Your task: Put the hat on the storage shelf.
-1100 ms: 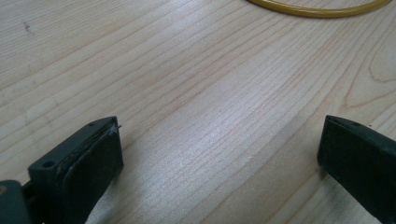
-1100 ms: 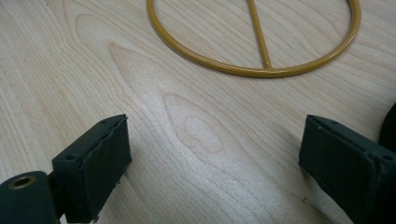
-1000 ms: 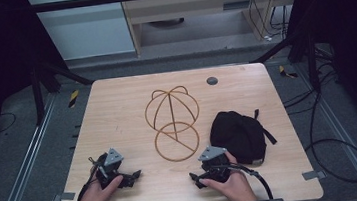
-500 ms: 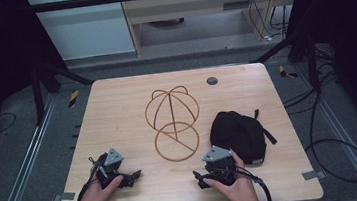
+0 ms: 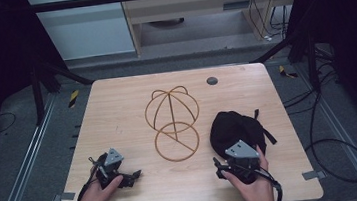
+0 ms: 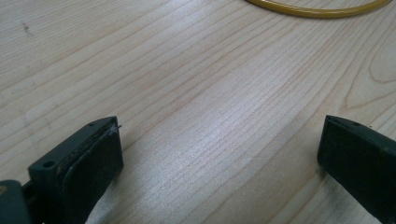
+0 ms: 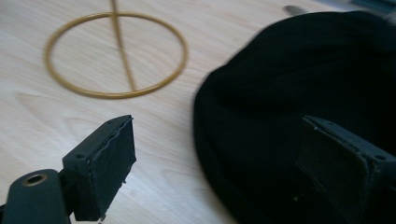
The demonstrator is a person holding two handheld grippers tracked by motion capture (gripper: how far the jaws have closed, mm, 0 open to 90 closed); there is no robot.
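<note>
A gold wire stand stands mid-table; its round base ring shows in the right gripper view and as an arc in the left gripper view. To its right lies a black cap, large and close in the right gripper view. My right gripper is at the cap's near edge, open, its right jaw over the cap's fabric and its left jaw over bare wood. My left gripper rests at the near left, open over bare wood with nothing between its jaws.
The wooden table has a small dark round disc near its far edge. Cables lie on the floor to the right, and black frame posts stand at both far corners.
My right gripper has moved right, up to the near edge of the black cap. The left gripper has stayed where it was.
</note>
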